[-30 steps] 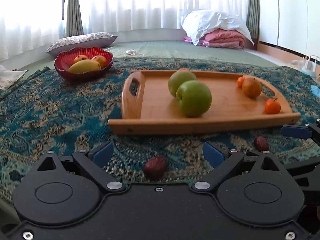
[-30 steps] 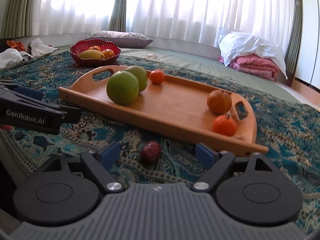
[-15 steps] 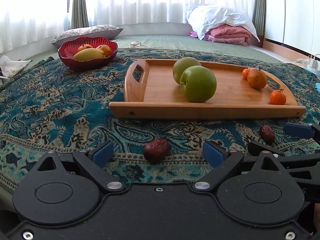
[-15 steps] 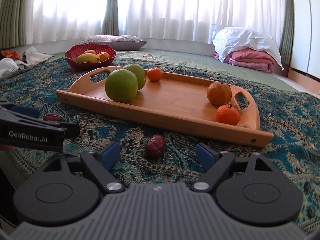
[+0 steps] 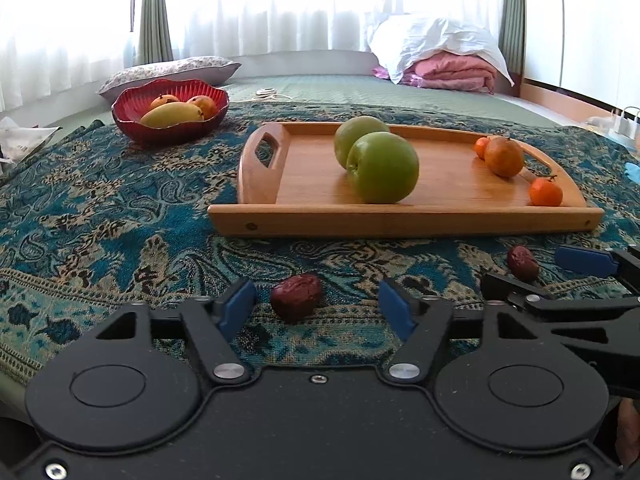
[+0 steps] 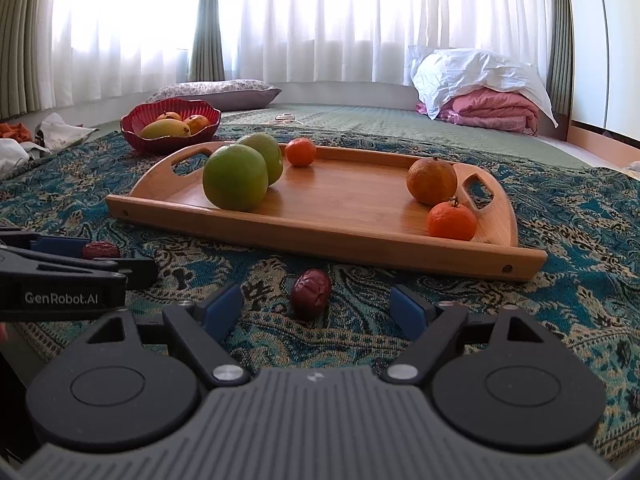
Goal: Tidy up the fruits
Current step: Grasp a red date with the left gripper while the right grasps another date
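A wooden tray (image 5: 304, 222) (image 6: 320, 236) lies on the patterned cloth and holds two green apples (image 5: 382, 168) (image 6: 235, 177) and three oranges (image 5: 504, 157) (image 6: 432, 181). Two dark red dates lie on the cloth in front of the tray. My left gripper (image 5: 318, 308) is open with one date (image 5: 296, 297) between its blue pads. My right gripper (image 6: 316, 310) is open with the other date (image 6: 311, 291) between its pads. Each gripper also shows at the edge of the other's view, the right one (image 5: 560, 276) and the left one (image 6: 80, 256).
A red bowl (image 5: 170, 126) (image 6: 170, 136) with a mango and other fruit stands behind the tray at the left. A pillow (image 5: 172, 72) and folded pink and white bedding (image 5: 440, 60) lie further back under the curtains. Crumpled paper (image 6: 60, 132) lies at the far left.
Both grippers have dropped lower and drawn back slightly, so each date now sits further up between the open pads. Nothing has been taken hold of.
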{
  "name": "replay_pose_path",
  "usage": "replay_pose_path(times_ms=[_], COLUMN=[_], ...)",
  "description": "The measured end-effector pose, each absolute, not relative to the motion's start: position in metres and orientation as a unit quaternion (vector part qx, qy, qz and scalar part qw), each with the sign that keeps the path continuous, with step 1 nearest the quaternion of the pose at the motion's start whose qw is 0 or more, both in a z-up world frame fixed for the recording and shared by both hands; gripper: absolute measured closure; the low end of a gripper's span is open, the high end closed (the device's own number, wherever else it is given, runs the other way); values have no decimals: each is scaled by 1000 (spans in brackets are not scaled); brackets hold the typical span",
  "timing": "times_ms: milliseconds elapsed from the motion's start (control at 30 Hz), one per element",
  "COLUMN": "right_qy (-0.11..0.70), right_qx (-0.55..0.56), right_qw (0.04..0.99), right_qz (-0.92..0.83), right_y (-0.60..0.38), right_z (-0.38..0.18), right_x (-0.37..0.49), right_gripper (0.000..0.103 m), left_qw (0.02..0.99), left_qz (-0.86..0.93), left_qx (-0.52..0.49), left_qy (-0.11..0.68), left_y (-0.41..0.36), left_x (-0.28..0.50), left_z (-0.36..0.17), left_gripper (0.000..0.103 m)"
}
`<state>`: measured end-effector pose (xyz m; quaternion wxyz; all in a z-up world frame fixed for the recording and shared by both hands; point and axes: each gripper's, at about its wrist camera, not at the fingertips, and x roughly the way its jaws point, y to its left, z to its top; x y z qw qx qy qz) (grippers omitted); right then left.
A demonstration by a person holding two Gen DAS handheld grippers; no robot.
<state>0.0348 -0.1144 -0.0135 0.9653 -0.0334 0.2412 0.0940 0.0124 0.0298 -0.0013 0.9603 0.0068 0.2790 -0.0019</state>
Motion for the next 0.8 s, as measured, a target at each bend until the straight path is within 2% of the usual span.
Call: replay_pose_path(times_ms=[67, 133, 267, 300, 667, 800], right_qy=[241, 238, 238, 238, 238, 242], right_qx=[-35, -38, -41, -41, -36, -31], right_qw=[965, 965, 964, 963, 965, 965], right_qz=[98, 102, 114, 117, 101, 96], right_y=[-114, -111, -106, -105, -104, -107], right_z=[-13, -13, -11, -10, -7, -7], right_x=[34, 32, 28, 28, 30, 31], right_gripper=[20, 24, 37, 40, 71, 76], left_qw=[960, 960, 960, 960, 961, 961], left_qz=[-5, -7, -8, -8, -6, -7], left_qx=[3, -1, -2, -2, -6, -3], left_qy=[279, 280, 280, 281, 277, 275], left_y=[30, 30, 30, 30, 31, 29], left_x=[12, 12, 12, 13, 12, 13], left_z=[0, 1, 3, 4, 7, 9], left_gripper=[51, 56, 76, 78, 81, 81])
